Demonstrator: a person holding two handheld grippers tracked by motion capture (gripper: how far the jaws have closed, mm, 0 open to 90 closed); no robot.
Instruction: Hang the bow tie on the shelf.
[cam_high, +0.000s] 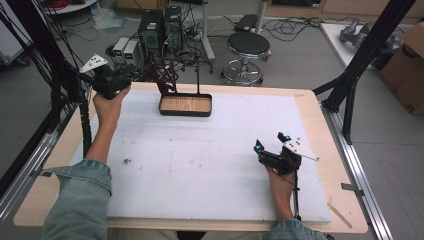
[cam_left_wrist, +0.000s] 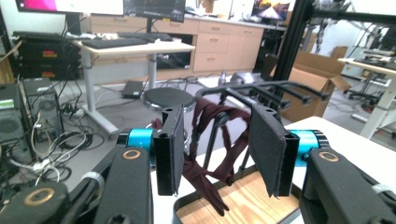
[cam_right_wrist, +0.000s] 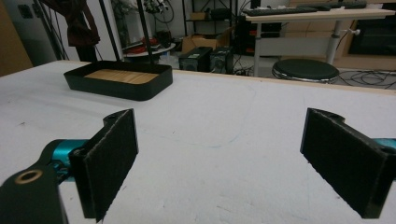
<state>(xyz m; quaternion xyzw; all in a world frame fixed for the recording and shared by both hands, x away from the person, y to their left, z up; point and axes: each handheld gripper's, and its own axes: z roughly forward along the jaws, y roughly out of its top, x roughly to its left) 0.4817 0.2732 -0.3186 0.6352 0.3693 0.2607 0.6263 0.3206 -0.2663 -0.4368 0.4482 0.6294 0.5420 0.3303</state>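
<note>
Hanging over the black rack (cam_high: 172, 75) at the far left of the worktop (cam_high: 310, 107), the dark red cloth (cam_left_wrist: 212, 154) looks loosely draped, and that is where I'd expect trouble. It trails down toward the wooden tray (cam_high: 185, 105) that forms the rack's base, and nothing pins it to the bars. If the left gripper (cam_left_wrist: 219, 149) brushes a trailing end while pulling away, the cloth could slide off the bar or drag the light rack along with it. The left gripper's jaws stand partly apart with the cloth beyond them, the pads pressing on nothing. The left hand (cam_high: 107, 107) is lifted off the worktop at the far left edge, jaws aimed level at the rack. The right gripper (cam_high: 277, 155) rests low near the right side, well apart from the rack, its jaws spread wide and holding nothing.
</note>
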